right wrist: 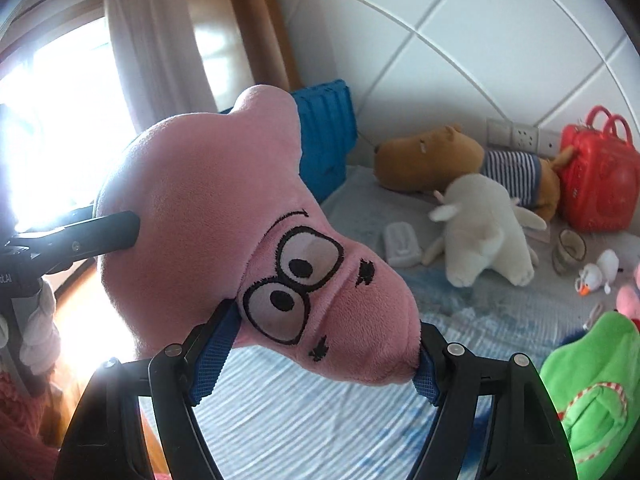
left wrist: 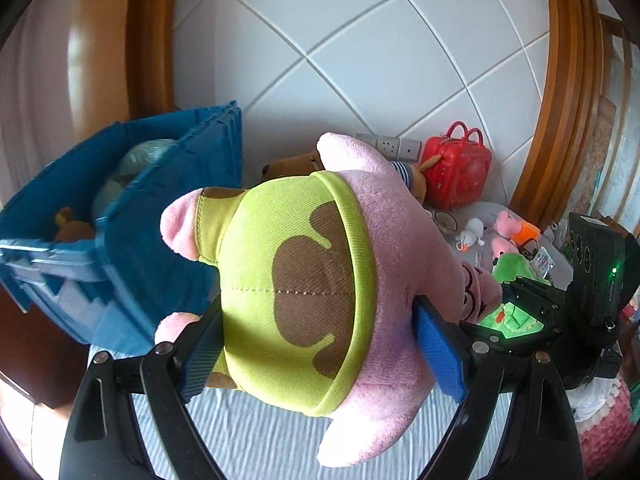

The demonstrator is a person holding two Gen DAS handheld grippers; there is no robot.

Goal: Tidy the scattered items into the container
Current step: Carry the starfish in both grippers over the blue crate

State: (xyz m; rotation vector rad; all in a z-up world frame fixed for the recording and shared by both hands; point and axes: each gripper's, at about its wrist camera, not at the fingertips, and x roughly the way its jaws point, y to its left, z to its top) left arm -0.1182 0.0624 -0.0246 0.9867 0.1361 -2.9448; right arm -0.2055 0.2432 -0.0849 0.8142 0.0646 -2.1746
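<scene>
- Left wrist view: the left gripper (left wrist: 316,332) is clamped on the waist of the pink star plush (left wrist: 384,280), pads squeezing the lime-green shorts on both sides. So it's holding the star, no question.
- The blue crate (left wrist: 120,240) sits just left of the star, against the wall. A couple of things are already in it: something pale and puffy, and a small brown bit. Can't tell what they are, but I'd say the tidying is partly done.
- The star hangs just right of the crate's near corner, lifted clear of the striped bedsheet (left wrist: 260,440). Not over the opening yet, as far as I can judge.
- Right of the star, well away from the crate: a red case (left wrist: 456,168), a small duck (left wrist: 468,236), little pink toys (left wrist: 508,228). All left to do.
- The right gripper (left wrist: 516,312) shows at the star's right side, pinching its pointy end.
- Right wrist view: the right gripper (right wrist: 324,344) grips the star's (right wrist: 208,208) face end, pads pressing in on either side of the head. Holding it too, so it's a two-handed carry.
- The crate (right wrist: 326,128) peeks out behind the star.
- Right of the crate on the bed: a brown bear (right wrist: 432,156) in a striped shirt, a white plush (right wrist: 484,228), a cup (right wrist: 570,252), the case (right wrist: 600,172), a green plush (right wrist: 592,392).
- My take: early-to-middle stage, loads still scattered.
</scene>
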